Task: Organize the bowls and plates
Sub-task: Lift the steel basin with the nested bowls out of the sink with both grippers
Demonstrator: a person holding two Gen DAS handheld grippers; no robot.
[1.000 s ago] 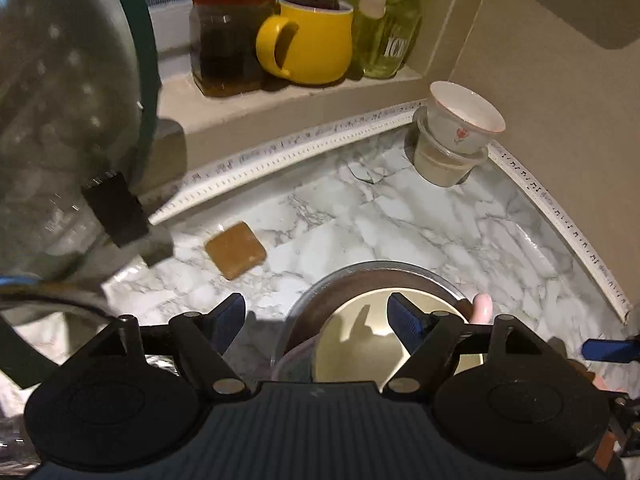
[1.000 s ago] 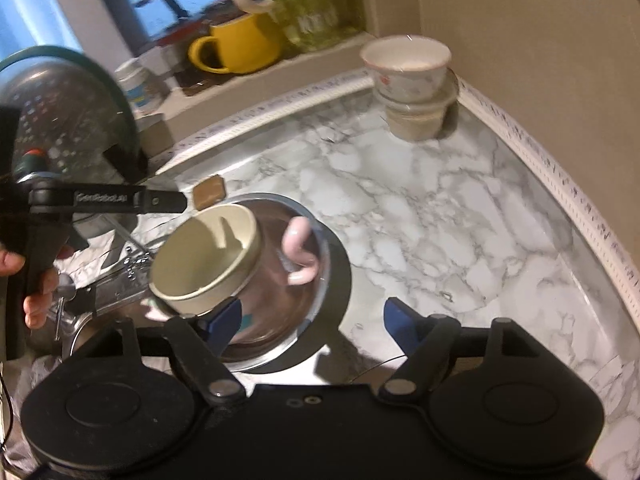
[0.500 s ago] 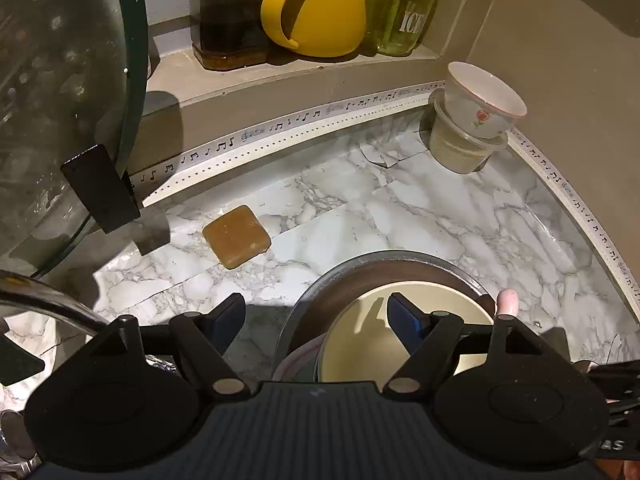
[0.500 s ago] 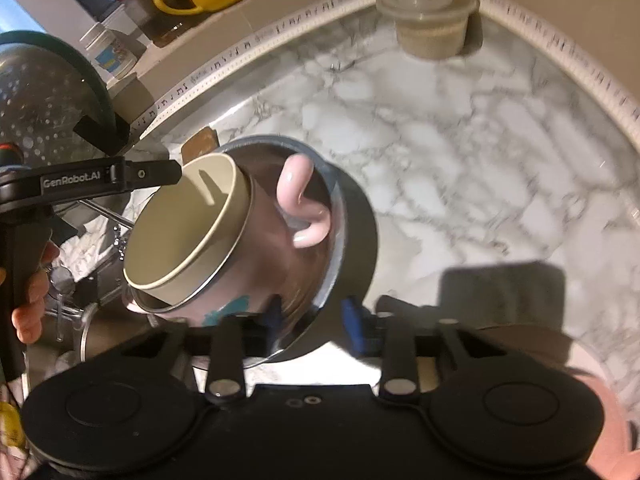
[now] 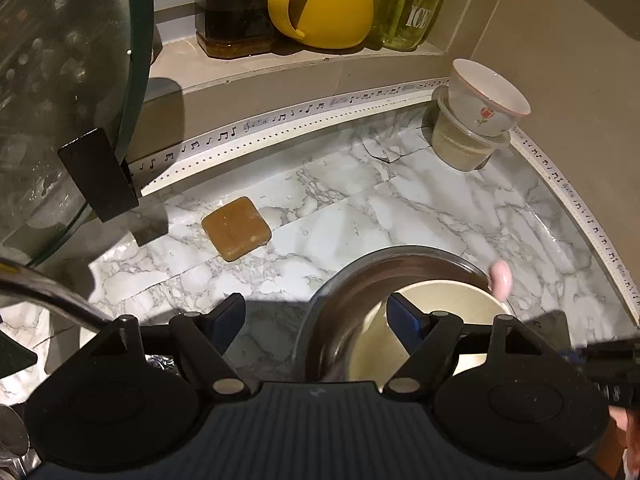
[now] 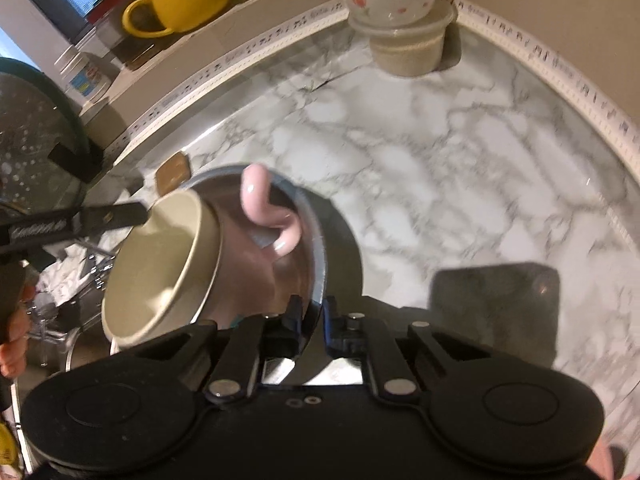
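My right gripper (image 6: 308,320) pinching metal bowl (image 6: 316,240) rim, cup (image 6: 160,264) inside; left gripper (image 5: 316,316) jaws spread, empty; flower bowl (image 5: 486,100) stacked already, this bowl still left

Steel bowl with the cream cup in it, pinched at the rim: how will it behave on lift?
The round steel bowl looks smooth and glossy, so it may slip in the right gripper, shut on one rim edge. It will probably tilt. The loose cream cup with the pink handle could slide.
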